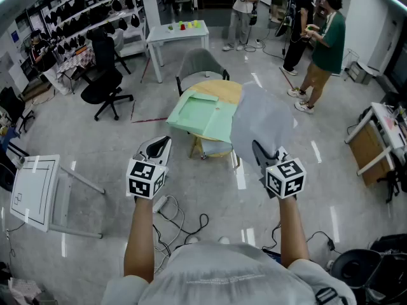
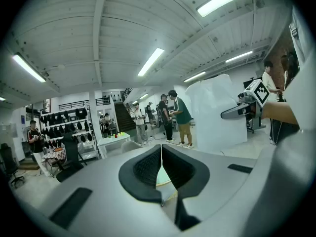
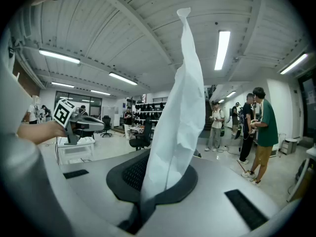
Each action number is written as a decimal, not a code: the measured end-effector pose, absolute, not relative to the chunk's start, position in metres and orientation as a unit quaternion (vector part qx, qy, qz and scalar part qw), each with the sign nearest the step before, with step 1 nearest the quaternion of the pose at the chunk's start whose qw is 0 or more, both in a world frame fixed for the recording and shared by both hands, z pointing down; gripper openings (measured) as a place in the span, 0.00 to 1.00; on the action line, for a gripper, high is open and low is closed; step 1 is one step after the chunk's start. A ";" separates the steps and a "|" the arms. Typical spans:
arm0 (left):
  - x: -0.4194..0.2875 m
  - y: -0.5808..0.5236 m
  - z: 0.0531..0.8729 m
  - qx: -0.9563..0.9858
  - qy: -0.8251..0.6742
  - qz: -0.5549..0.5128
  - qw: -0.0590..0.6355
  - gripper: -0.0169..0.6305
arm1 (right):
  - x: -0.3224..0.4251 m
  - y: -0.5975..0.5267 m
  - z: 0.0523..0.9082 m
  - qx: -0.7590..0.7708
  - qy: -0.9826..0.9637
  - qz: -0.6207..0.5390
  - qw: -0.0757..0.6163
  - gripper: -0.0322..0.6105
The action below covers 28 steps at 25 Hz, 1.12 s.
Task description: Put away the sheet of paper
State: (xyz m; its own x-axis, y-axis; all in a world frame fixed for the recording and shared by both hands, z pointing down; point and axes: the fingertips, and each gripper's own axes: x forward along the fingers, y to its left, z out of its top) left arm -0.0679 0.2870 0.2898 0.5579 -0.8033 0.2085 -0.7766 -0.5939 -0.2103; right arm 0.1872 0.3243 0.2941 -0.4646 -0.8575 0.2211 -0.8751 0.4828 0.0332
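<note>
The sheet of paper point(image 1: 262, 118) is pale grey-white and stands upright above my right gripper point(image 1: 261, 152), which is shut on its lower edge. In the right gripper view the sheet point(image 3: 180, 107) rises from between the jaws of the right gripper point(image 3: 158, 180) and hides one pad. My left gripper point(image 1: 159, 147) is level with it to the left, shut and empty; its pads meet in the left gripper view point(image 2: 161, 156). That view also shows the sheet point(image 2: 216, 113) at the right. A light green folder point(image 1: 202, 116) lies on a round wooden table point(image 1: 226, 89) just beyond both grippers.
A grey chair point(image 1: 201, 62) stands behind the round table, with a white table point(image 1: 178, 33) further back. A black office chair point(image 1: 105, 81) is at the left, a white board on a frame point(image 1: 32, 189) nearer. Cables point(image 1: 178, 218) lie on the floor. People point(image 1: 327, 43) stand at the back right.
</note>
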 end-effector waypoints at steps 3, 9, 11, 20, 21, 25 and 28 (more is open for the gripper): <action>-0.056 0.289 0.295 -0.879 0.452 -0.144 0.048 0.06 | 0.194 0.325 0.304 0.489 -0.862 0.034 0.128 0.09; -0.033 0.289 0.308 -0.878 0.450 -0.155 0.047 0.06 | 0.212 0.315 0.319 0.487 -0.864 0.058 0.117 0.10; -0.030 0.285 0.310 -0.877 0.449 -0.162 0.051 0.06 | 0.217 0.309 0.321 0.489 -0.863 0.065 0.110 0.10; -0.027 0.243 0.316 -0.875 0.453 -0.163 0.052 0.06 | 0.229 0.266 0.319 0.496 -0.860 0.095 0.075 0.10; -0.028 0.235 0.318 -0.876 0.452 -0.161 0.052 0.06 | 0.230 0.257 0.320 0.499 -0.858 0.097 0.073 0.10; -0.037 0.184 0.320 -0.877 0.452 -0.153 0.057 0.06 | 0.228 0.209 0.323 0.505 -0.855 0.096 0.069 0.10; -0.049 0.131 0.319 -0.878 0.453 -0.144 0.055 0.06 | 0.222 0.161 0.324 0.518 -0.847 0.096 0.073 0.10</action>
